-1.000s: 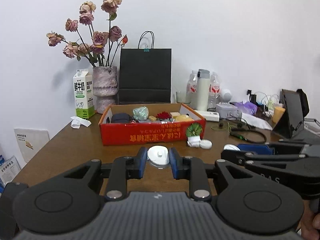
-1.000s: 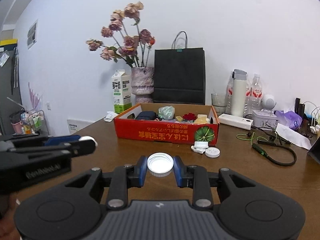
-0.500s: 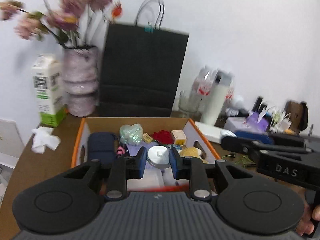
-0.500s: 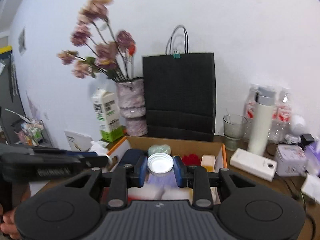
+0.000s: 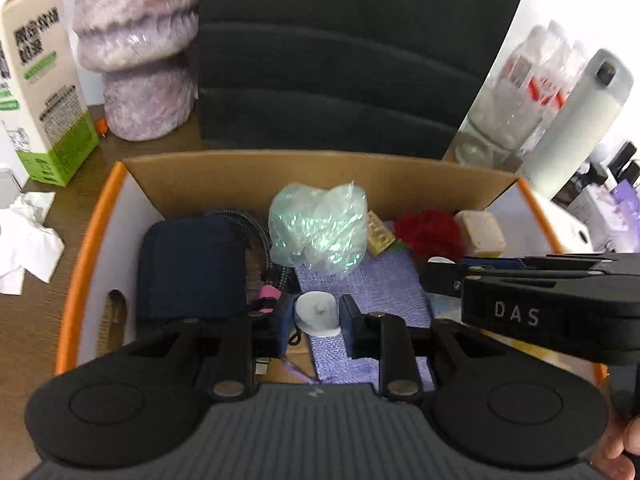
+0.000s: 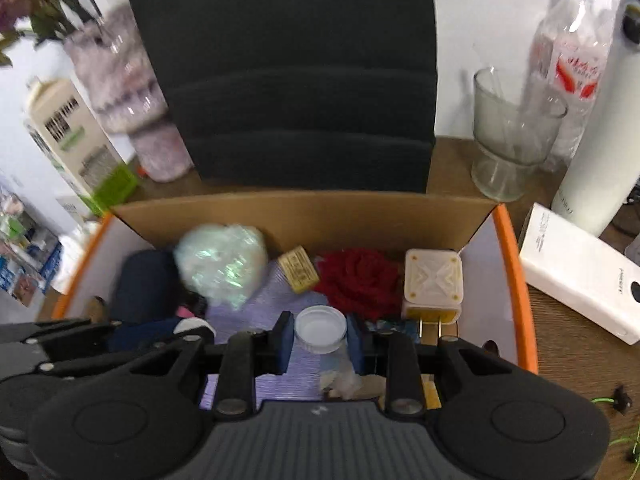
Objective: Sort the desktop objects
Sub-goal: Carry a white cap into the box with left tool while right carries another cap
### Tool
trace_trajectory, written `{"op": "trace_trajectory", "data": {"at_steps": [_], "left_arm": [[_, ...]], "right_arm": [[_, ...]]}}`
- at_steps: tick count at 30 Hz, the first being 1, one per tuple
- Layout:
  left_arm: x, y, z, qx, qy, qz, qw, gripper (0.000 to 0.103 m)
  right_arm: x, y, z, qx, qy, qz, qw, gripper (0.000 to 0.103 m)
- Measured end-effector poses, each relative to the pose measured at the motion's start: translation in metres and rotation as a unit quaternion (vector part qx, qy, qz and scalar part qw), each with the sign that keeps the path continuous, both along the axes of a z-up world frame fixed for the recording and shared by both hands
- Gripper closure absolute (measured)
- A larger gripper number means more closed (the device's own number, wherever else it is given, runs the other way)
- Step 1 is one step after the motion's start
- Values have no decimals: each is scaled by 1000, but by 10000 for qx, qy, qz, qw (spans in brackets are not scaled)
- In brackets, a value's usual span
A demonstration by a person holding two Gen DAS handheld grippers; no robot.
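Note:
My left gripper (image 5: 318, 316) is shut on a small white lid with a nub (image 5: 316, 314). It hangs over the orange-rimmed cardboard box (image 5: 86, 256), above a purple cloth (image 5: 360, 280). My right gripper (image 6: 320, 336) is shut on a round white bottle cap (image 6: 320, 329) over the same box (image 6: 514, 280). Inside lie a navy pouch (image 5: 190, 268), a shiny plastic bundle (image 5: 320, 234), a red flower (image 6: 356, 276), a small gold packet (image 6: 299, 269) and a cream plug (image 6: 434, 280). Both grippers tilt downward, side by side.
A black paper bag (image 6: 288, 80) stands right behind the box. A mottled vase (image 5: 140, 48), a milk carton (image 5: 40, 80) and crumpled tissue (image 5: 24, 240) sit at the left. A glass (image 6: 512, 136), a white flask (image 6: 600, 120) and a white power bank (image 6: 580, 272) stand to the right.
Both grippers have travelled forward from over the bare table to above the box and tipped downward. Each has kept its white cap between its pads.

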State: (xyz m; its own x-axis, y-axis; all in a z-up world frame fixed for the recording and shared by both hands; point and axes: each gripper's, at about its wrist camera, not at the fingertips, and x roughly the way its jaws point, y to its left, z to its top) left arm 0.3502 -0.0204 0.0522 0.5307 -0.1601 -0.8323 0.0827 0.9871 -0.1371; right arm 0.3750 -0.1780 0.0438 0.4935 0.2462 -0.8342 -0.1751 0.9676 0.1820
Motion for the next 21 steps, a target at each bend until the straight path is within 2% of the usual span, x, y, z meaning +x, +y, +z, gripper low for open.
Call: {"op": "trace_trajectory", "data": {"at_steps": [2, 4, 5, 6, 7, 8, 10, 12, 17, 21], "left_arm": [[3, 0, -6, 40, 60, 76, 9999, 73], [3, 0, -8, -43, 101, 49, 9999, 61], [2, -1, -7, -59, 91, 14, 9999, 57], [-2, -1, -2, -120, 23, -27, 9999, 41], [-5, -2, 4, -135, -91, -12, 9999, 19], [-10, -3, 12, -109, -273, 41, 9996, 12], [-22, -2, 30, -72, -591, 45, 9982, 0], [-35, 1, 45, -57, -780, 33, 9969, 0], [-70, 18, 70, 14, -1126, 414, 9928, 0], [-112, 32, 78, 42, -1495, 673, 9865, 0]], "right_arm": [[3, -1, -5, 25, 30, 2, 10000, 75], [6, -2, -5, 61, 101, -31, 9999, 74], [6, -1, -2, 47, 87, -84, 9999, 67], [4, -2, 2, 73, 23, -121, 9999, 63], [2, -5, 8, 118, -57, -123, 9998, 56], [-1, -6, 15, 153, -136, -126, 9997, 49], [-12, -11, 32, 254, -364, -175, 9989, 45], [-25, -12, 48, 240, -588, -185, 9978, 42], [-69, -14, 83, -5, -1346, -211, 9907, 20], [-113, -20, 101, -195, -1951, -150, 9805, 16]]}}
